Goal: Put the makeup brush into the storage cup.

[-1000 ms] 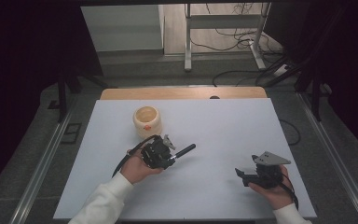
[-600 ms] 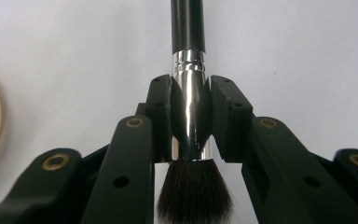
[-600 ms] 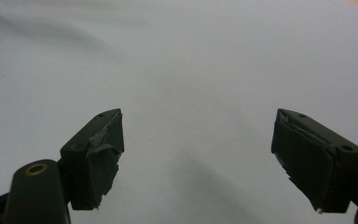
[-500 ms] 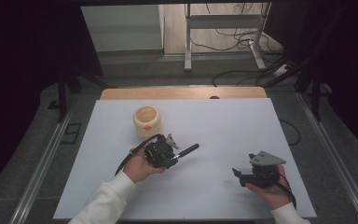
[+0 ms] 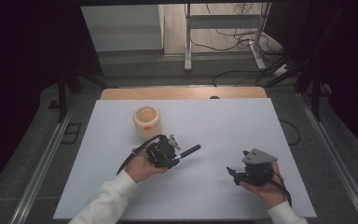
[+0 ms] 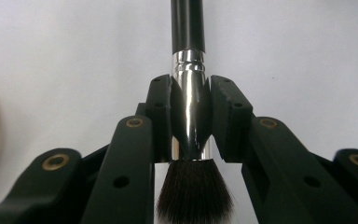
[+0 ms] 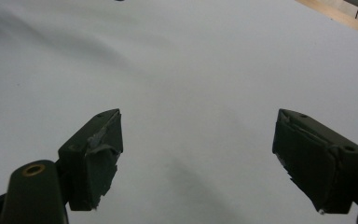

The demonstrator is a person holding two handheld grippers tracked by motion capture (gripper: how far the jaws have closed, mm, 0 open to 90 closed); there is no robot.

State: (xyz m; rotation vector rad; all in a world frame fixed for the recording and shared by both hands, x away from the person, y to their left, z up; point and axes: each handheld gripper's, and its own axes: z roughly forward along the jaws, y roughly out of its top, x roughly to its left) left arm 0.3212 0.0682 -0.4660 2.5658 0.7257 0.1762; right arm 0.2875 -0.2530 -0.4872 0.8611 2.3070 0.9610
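Left tongs (image 6: 189, 116) clamped on the chrome ferrule of a makeup brush (image 6: 189, 98); dark bristles toward the camera, black handle pointing away over the white bench (image 5: 223, 121). From the high view, the brush (image 5: 186, 152) sits just in front and to the right of a cream cup (image 5: 147, 121) on the bench. Right tongs (image 7: 198, 161) gape wide, holding nothing, well right of the cup, above bare bench surface.
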